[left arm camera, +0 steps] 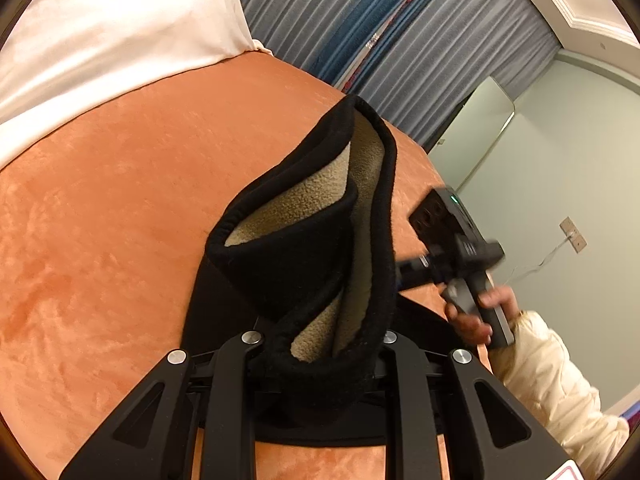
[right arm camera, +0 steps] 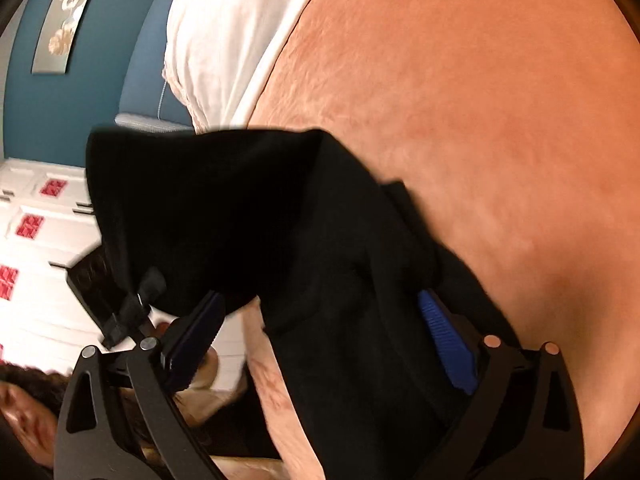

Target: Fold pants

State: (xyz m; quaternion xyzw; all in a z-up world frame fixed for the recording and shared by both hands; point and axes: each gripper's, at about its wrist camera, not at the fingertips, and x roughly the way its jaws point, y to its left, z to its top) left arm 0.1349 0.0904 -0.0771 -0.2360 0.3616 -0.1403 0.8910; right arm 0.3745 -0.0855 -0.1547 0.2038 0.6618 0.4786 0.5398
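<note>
Left wrist view: the left gripper (left arm camera: 320,344) is pinching the black pants (left arm camera: 304,240) at a bunched waistband edge, its fingers pressed together on the cloth. The pants are standing up from the grip, with the tan fleece lining (left arm camera: 304,204) showing, above the orange bedspread (left arm camera: 120,220). Judged from this, folding is under way but not finished: the cloth is lifted, not lying flat. The right gripper (left arm camera: 404,272), held in the person's hand (left arm camera: 476,312), is working at the far side of the pants.

Right wrist view: the right gripper (right arm camera: 324,332) is standing with its blue pads (right arm camera: 448,344) spread wide; black cloth is draping between them, with neither pad pressing on it. A white pillow (right arm camera: 224,40) is lying beyond. The loose, bunched cloth is hiding its own edges.
</note>
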